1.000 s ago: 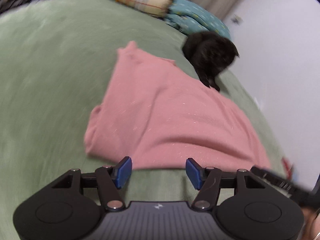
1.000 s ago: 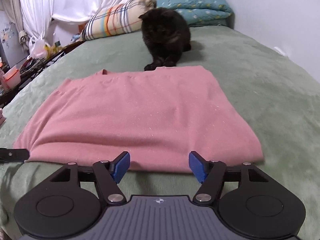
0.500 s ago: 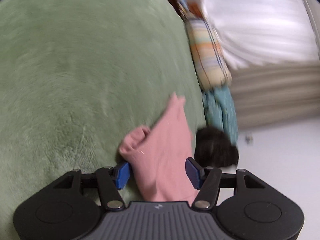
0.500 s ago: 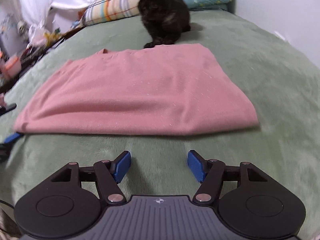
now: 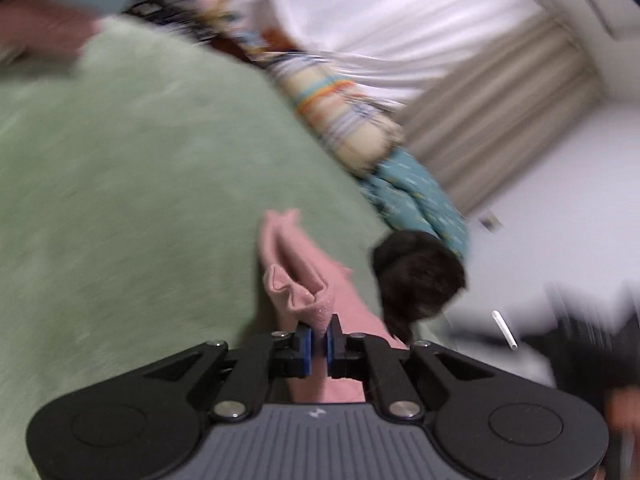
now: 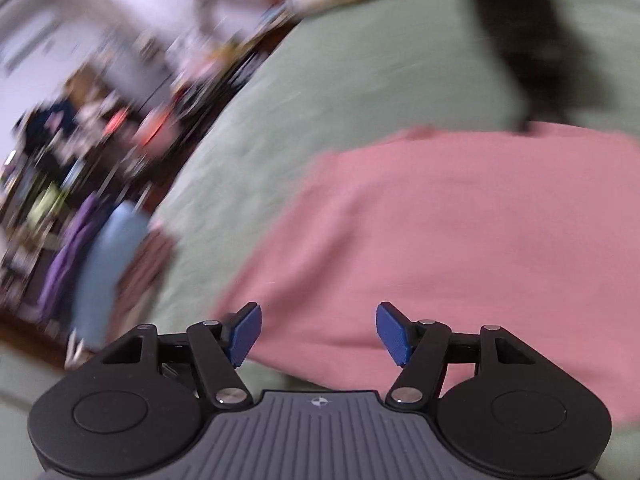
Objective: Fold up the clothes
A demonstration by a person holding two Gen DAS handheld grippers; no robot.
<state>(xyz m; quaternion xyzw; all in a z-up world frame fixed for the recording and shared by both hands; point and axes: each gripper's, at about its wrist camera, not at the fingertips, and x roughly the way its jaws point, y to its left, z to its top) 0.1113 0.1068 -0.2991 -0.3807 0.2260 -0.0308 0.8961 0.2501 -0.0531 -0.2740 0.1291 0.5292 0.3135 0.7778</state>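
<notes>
Your left gripper (image 5: pixel 318 344) has jaws pinched on the pink top (image 5: pixel 308 292) edge; top runs far along the bed (image 5: pixel 140 200). Right gripper (image 6: pixel 318 332) jaws wide, hem just beyond, nearer.

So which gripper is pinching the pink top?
The left gripper. Its jaws are squeezed shut on a bunched corner of the pink top. The right gripper has its jaws wide open over the top, holding nothing.
</notes>
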